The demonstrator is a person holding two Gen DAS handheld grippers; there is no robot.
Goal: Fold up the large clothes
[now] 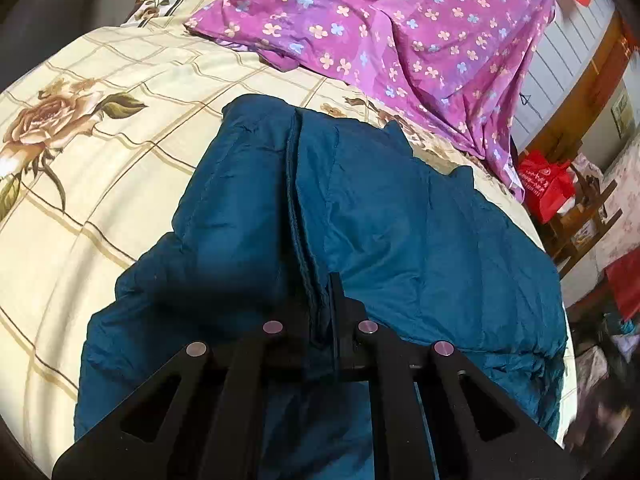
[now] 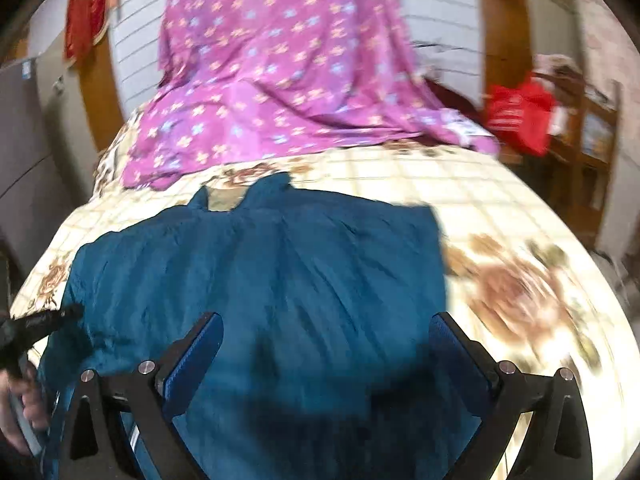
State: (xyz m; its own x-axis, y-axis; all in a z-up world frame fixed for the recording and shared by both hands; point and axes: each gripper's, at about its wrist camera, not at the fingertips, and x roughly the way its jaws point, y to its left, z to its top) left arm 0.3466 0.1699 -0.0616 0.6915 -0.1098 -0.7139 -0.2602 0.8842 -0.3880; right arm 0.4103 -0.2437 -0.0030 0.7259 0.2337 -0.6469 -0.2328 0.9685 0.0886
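Observation:
A large teal padded jacket [image 1: 400, 220] lies spread on the bed, with its zipper seam running up the middle of the left wrist view. My left gripper [image 1: 326, 292] is shut on a fold of the jacket at that seam, near its closer end. In the right wrist view the jacket [image 2: 280, 272] fills the middle. My right gripper [image 2: 326, 324] hovers above it, open, with nothing between its blue pads [image 2: 200, 356]. The left gripper's black tip [image 2: 60, 316] pinches the jacket's left edge there, and a hand [image 2: 24, 400] holds it.
The bed has a cream checked sheet [image 1: 100, 160] with rose prints. A purple flowered quilt [image 1: 400, 32] lies heaped at the far side, beyond the jacket. A red bag [image 1: 544, 188] and wooden shelves [image 2: 592, 140] stand off the bed's right side.

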